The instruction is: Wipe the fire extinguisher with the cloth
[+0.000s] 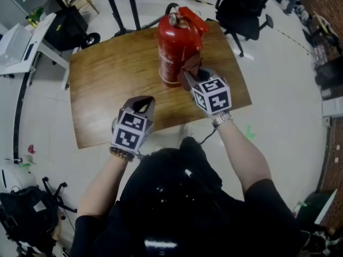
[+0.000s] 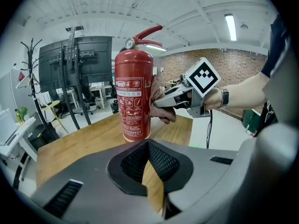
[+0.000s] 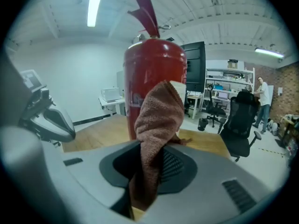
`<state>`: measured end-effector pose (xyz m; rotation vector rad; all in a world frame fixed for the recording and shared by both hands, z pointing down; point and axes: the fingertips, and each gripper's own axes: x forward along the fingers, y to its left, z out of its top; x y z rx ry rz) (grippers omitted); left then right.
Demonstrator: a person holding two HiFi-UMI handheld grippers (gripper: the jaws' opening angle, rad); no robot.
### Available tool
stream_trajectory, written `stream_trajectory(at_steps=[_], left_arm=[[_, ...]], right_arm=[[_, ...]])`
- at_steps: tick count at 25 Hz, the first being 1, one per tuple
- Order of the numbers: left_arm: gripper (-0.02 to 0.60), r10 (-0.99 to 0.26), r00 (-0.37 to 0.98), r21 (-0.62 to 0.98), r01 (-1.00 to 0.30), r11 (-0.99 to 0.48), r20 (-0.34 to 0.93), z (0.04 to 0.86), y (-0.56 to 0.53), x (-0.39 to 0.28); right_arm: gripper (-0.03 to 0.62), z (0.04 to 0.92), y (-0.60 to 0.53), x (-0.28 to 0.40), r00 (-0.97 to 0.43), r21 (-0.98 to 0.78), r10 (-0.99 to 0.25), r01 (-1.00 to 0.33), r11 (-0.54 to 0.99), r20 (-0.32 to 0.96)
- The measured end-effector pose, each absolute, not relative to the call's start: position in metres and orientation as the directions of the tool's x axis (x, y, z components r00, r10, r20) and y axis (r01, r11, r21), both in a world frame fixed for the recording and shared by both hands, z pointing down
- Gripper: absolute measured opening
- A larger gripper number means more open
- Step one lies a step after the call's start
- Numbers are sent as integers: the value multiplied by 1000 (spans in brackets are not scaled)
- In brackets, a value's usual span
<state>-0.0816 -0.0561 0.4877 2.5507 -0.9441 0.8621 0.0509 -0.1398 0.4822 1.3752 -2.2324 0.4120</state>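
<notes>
A red fire extinguisher [image 1: 177, 47] stands upright on the wooden table [image 1: 112, 84]; its printed label shows in the left gripper view [image 2: 133, 97]. My right gripper [image 1: 188, 75] is shut on a brown cloth [image 3: 156, 125], which presses against the near right side of the extinguisher [image 3: 154, 73] low on the body. The same cloth [image 2: 159, 104] shows against the cylinder from the left. My left gripper [image 1: 142, 105] is shut with nothing in it, hovering over the table's front part, apart from the extinguisher.
Office chairs [image 1: 244, 9] stand beyond the table's far right corner. A black stand [image 1: 120, 7] rises behind the table. A white desk [image 1: 21, 47] sits at the left. The table's front edge [image 1: 161, 128] runs just under my hands.
</notes>
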Motion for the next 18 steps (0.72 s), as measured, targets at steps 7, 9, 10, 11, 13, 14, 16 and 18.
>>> stream_trajectory(at_steps=[7,9,10,11,13,14,16,18], left_arm=[[0,-478,599,73,-668,-741,642,495,-56,-71],[0,-482,593,76,-677,-732,645,497,-59,-68],[0,-482,590,79,-681,-728,647,499,-60,-67],[0,-482,588,82,-685,-724,650,500,-59,-64],[0,-482,582,85,-690,-719,655,501,-59,-61],[0,-482,579,86,-693,-716,658,502,-59,-59],[0,-484,571,86,-701,-708,663,503,-60,-58],[0,-487,561,88,-711,-698,669,505,-61,-58]], right_arm=[[97,531,-136,50,-365,12,-686,-878,479,630],[97,547,-136,49,-368,5,-661,-872,490,654],[97,553,-136,48,-371,4,-651,-867,498,663],[97,559,-136,46,-375,2,-640,-862,507,670],[97,572,-135,44,-380,-7,-617,-855,519,689],[97,579,-134,44,-381,-11,-604,-852,523,700],[97,594,-133,44,-379,-18,-580,-847,532,721],[97,607,-133,44,-380,-24,-557,-840,542,738]])
